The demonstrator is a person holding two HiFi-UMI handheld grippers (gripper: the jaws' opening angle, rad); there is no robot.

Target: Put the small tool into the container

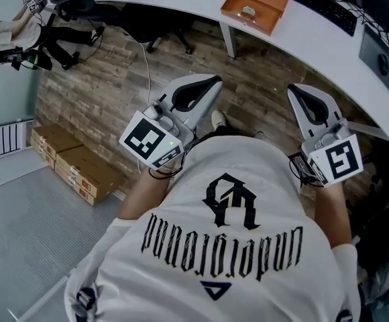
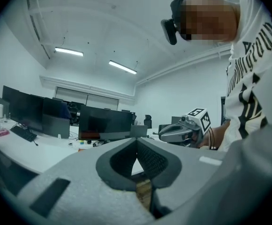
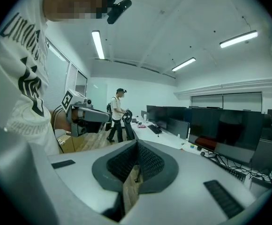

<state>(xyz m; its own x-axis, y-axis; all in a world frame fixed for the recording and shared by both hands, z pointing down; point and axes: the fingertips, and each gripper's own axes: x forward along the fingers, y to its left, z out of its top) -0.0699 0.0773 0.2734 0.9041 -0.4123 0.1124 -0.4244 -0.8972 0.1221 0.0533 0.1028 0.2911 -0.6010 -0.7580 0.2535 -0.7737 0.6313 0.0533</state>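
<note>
Left gripper [image 2: 137,142]: jaws closed pad to pad, nothing between them. Right gripper [image 3: 137,144]: the same, shut and empty. Both are held low against the person's torso, above the wooden floor [image 1: 114,79], well apart from any work surface.

Orange container [image 1: 280,11] sits on the curved white desk [image 1: 315,42], just beside the keyboard [image 1: 318,5]. A small pale object [image 1: 248,10] lies inside it. Judgement: this is probably the small tool, but it is too small to identify. No other candidate tool shows in any view.

Risks from here:
- If that object is the tool, reaching in could knock it out or slide the light container toward the desk edge, which is close.
- If the tool is elsewhere, the search starts blind, since both gripper cameras point up into the room rather than at the desk.
- Closed jaws must part before any pick. Arriving shut would shove a small item away.
- The grippers are near each other and could collide in a hurried reach.
</note>
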